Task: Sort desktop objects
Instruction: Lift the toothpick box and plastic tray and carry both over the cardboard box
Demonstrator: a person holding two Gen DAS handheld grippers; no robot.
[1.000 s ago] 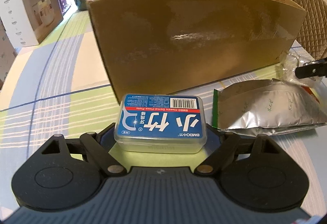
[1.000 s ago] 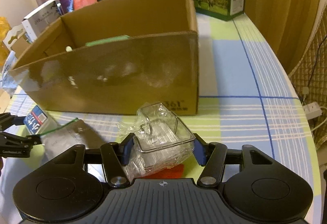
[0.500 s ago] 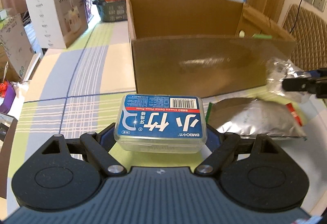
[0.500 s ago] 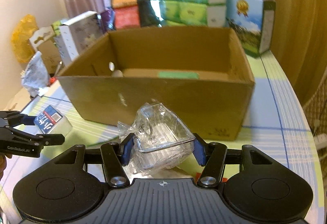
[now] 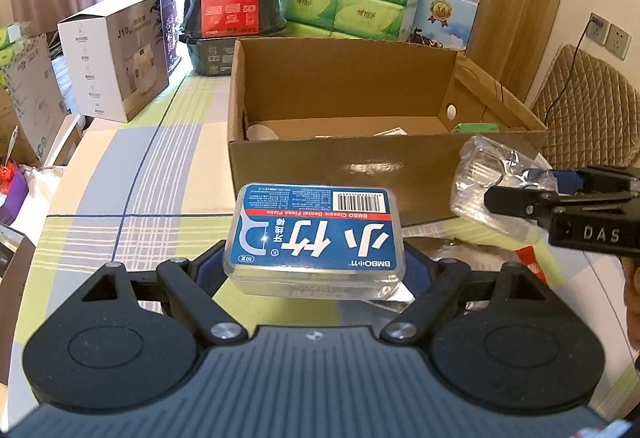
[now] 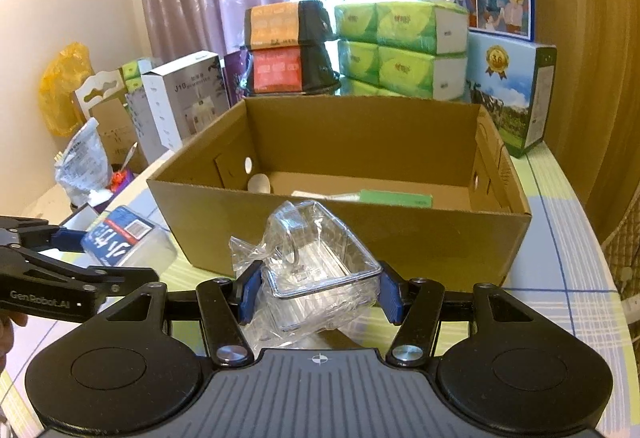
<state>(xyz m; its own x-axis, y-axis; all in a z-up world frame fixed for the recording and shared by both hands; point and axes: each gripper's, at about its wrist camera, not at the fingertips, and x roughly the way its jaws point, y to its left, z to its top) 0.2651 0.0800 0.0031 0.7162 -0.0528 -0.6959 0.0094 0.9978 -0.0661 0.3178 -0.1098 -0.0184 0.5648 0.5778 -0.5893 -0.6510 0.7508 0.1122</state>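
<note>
My left gripper (image 5: 314,270) is shut on a clear dental floss pick box (image 5: 314,234) with a blue label, held above the table in front of the open cardboard box (image 5: 360,162). My right gripper (image 6: 318,290) is shut on a clear plastic container (image 6: 320,258) wrapped in crinkled film, also raised before the cardboard box (image 6: 360,238). In the left wrist view the right gripper (image 5: 520,194) and its clear container (image 5: 480,174) show at the right. The right wrist view has the left gripper (image 6: 76,246) with the floss box (image 6: 120,234) at the left. Inside the cardboard box lie a green item (image 6: 396,197) and a pale round object (image 6: 259,182).
A silver foil pouch (image 5: 460,250) and a red wrapper (image 5: 530,266) lie on the plaid tablecloth (image 5: 120,198) under the grippers. Behind the cardboard box stand green tissue packs (image 6: 400,46), stacked black bowls (image 5: 232,10), a white carton (image 5: 116,54) and a milk carton (image 6: 512,94). A chair (image 5: 588,106) stands at the right.
Both grippers have risen with their loads, so the inside of the cardboard box now shows. The foil pouch has dropped lower under the left gripper.
</note>
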